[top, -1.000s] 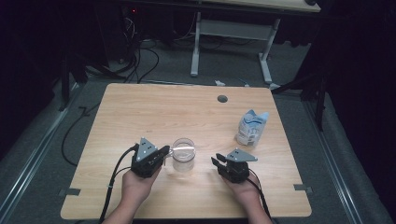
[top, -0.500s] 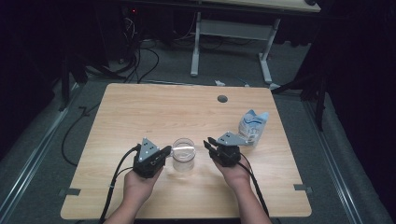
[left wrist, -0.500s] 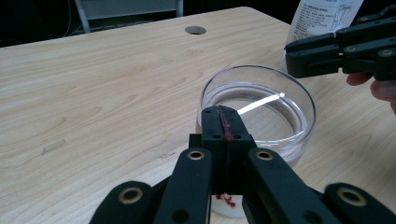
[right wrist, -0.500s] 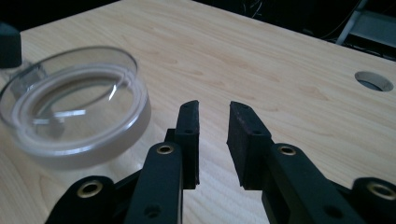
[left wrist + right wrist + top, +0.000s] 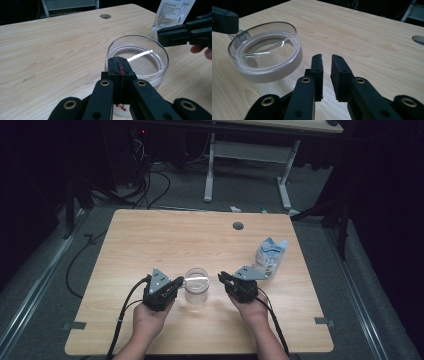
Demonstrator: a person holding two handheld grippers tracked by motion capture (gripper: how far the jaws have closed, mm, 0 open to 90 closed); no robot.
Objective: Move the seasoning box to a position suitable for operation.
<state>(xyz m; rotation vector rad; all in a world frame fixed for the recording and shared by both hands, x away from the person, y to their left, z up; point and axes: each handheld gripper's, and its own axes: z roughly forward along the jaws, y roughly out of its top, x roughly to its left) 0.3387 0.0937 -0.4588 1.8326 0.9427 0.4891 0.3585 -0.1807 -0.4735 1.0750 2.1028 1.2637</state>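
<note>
Our left claw has its jaws pressed together with nothing visible between them, its tip touching or just short of the near wall of the clear glass jar; we cannot tell which. In the left gripper view a red smear runs along the seam where the two jaws meet. Our right claw stands on the jar's other side, apart from it, and its jaws have just been closing; a narrow gap remains between them and nothing lies in it. The jar sits upright on the bench between the two claws, open at the top, and we see nothing in it but glare off the glass. Beyond our right claw and a little outward from it, a plastic bag with blue print stands on the bench; what it holds we cannot make out. Farther ahead of both claws a round cable hole opens in the bench.
</note>
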